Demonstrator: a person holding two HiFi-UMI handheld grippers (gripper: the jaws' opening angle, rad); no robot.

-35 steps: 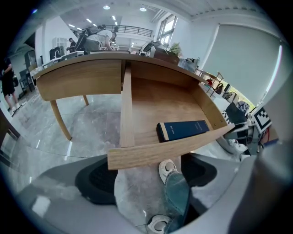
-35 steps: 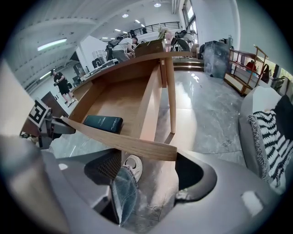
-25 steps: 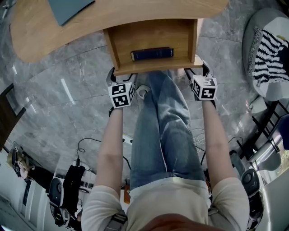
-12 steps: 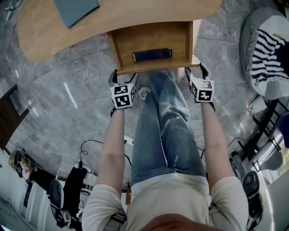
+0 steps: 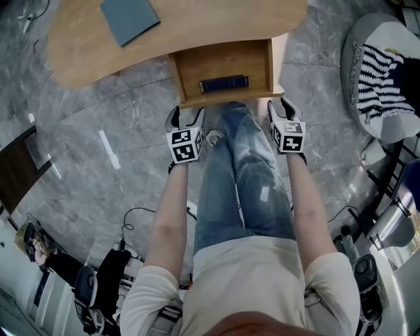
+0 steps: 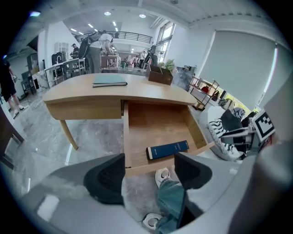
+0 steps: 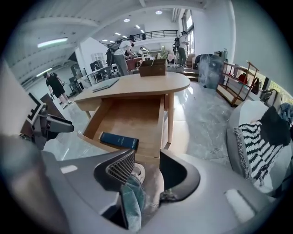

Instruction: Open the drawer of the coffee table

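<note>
The wooden coffee table (image 5: 184, 26) has its drawer (image 5: 223, 65) pulled out toward me, and a dark blue book (image 5: 224, 83) lies inside near the front edge. My left gripper (image 5: 186, 116) hangs just short of the drawer's front left corner. My right gripper (image 5: 279, 106) is at the front right corner. Neither touches the drawer. Both jaws have just been closing and stand partly open with nothing between them. The left gripper view shows the drawer (image 6: 155, 123) and book (image 6: 167, 149) beyond the left gripper (image 6: 149, 171). The right gripper view shows the book (image 7: 118, 140) beyond the right gripper (image 7: 147, 169).
A grey-blue notebook (image 5: 129, 18) lies on the table top. The person's jeans-clad legs (image 5: 243, 177) and a white shoe (image 5: 213, 137) are between the grippers. A pouf with a striped cloth (image 5: 384, 79) stands at the right. Cables and gear (image 5: 98, 282) lie at the lower left.
Both grippers have lifted off the drawer's front edge and come back toward me. Their jaws are narrower than before. The drawer stays pulled out.
</note>
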